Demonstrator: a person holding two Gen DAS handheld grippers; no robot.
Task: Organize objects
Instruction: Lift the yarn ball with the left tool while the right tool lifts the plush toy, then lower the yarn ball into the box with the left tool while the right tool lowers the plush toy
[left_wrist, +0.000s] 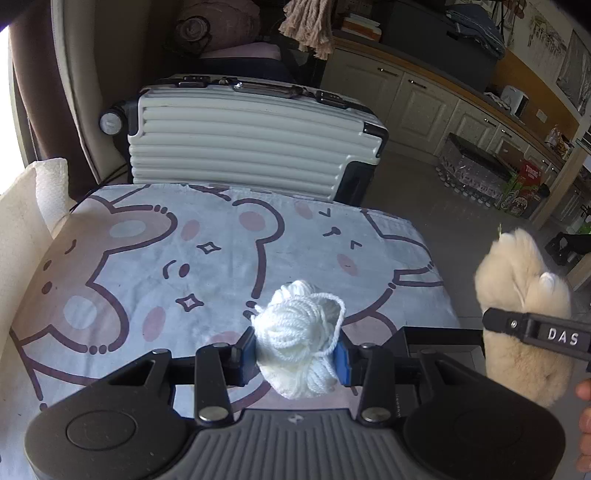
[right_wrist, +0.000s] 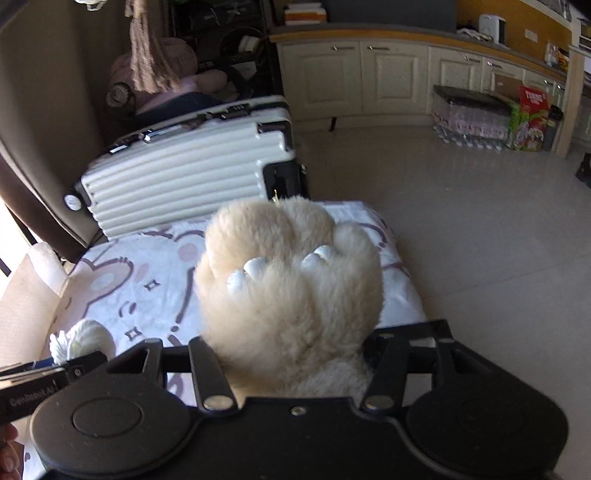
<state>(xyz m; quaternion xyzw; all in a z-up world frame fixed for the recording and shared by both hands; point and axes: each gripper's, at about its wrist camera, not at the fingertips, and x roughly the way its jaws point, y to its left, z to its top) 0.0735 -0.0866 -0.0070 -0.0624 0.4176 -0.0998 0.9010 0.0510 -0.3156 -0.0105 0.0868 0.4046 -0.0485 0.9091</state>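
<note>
My left gripper (left_wrist: 297, 352) is shut on a bundle of white yarn (left_wrist: 299, 332), its blue pads (left_wrist: 341, 356) pressing both sides, above the bear-print cloth (left_wrist: 147, 258). The yarn (right_wrist: 86, 338) and the left gripper's arm also show at the lower left of the right wrist view. My right gripper (right_wrist: 295, 354) is shut on a cream furry paw glove (right_wrist: 291, 288) with white claws; its fingertips are buried in the fur. In the left wrist view that glove (left_wrist: 524, 306) hangs at the right, past the cloth's edge, clamped by the black right gripper.
A white ribbed suitcase (left_wrist: 251, 136) lies just behind the cloth-covered surface. A beige box wall with bubble wrap (left_wrist: 51, 192) stands at the left. Pale tiled floor (right_wrist: 480, 221) spreads to the right, with cabinets (right_wrist: 369, 74) and packs of bottles (right_wrist: 472, 118) beyond.
</note>
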